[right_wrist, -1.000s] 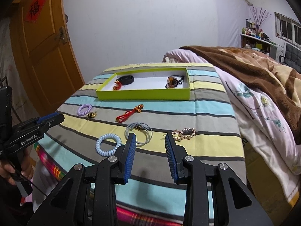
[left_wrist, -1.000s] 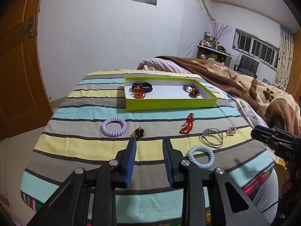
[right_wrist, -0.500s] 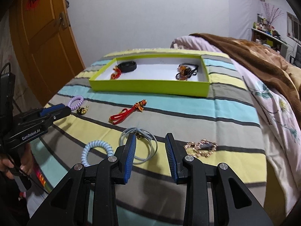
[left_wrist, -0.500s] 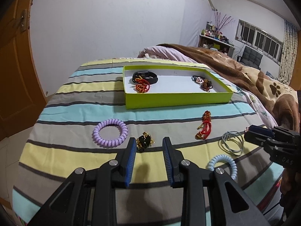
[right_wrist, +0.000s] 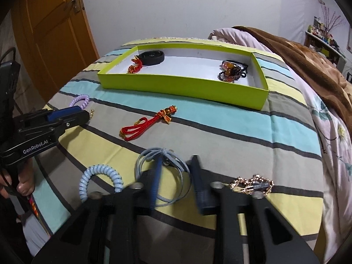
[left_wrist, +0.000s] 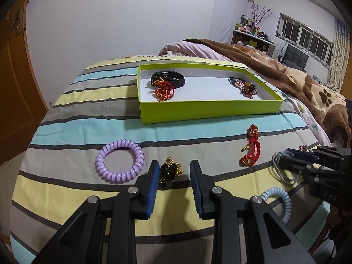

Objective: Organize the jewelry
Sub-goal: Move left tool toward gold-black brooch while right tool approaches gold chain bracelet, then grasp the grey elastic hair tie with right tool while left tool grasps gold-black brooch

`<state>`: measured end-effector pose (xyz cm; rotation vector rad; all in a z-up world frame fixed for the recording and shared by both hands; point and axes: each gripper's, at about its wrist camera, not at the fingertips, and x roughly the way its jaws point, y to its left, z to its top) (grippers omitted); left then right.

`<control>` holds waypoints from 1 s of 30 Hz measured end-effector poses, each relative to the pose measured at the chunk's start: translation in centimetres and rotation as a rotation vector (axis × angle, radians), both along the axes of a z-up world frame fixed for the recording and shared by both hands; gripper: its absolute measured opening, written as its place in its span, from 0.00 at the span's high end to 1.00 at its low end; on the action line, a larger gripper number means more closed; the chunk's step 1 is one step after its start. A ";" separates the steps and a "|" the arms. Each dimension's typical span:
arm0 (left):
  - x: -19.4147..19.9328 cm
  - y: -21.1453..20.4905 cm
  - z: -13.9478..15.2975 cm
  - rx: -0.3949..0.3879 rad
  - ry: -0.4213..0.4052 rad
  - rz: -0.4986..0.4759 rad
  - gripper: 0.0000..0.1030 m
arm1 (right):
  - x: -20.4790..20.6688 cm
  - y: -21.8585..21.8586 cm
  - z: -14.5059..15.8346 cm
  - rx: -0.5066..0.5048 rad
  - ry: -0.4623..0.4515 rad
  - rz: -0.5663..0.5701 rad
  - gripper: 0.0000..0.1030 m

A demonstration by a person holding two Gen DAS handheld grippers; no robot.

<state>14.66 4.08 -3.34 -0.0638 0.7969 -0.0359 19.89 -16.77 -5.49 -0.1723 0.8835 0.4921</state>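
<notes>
Both grippers lowered | red knotted cord (right_wrist: 147,122) lies diagonal, knot toward tray (right_wrist: 180,88)

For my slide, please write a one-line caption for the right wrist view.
Right gripper closing around grey hair ties on the striped bedspread, green tray beyond.

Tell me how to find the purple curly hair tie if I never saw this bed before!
Start at the green box on the striped blanket, then come toward the near edge on the left side. The purple hair tie lies flat there, just left of a small black and gold trinket. It is the only purple ring; the other curly one is pale blue and far to the right.
</notes>
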 end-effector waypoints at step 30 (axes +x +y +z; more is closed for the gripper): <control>-2.9 -0.2 3.5 -0.016 -0.085 0.003 0.83 | -2.4 -2.1 3.5 0.088 -0.083 -0.040 0.98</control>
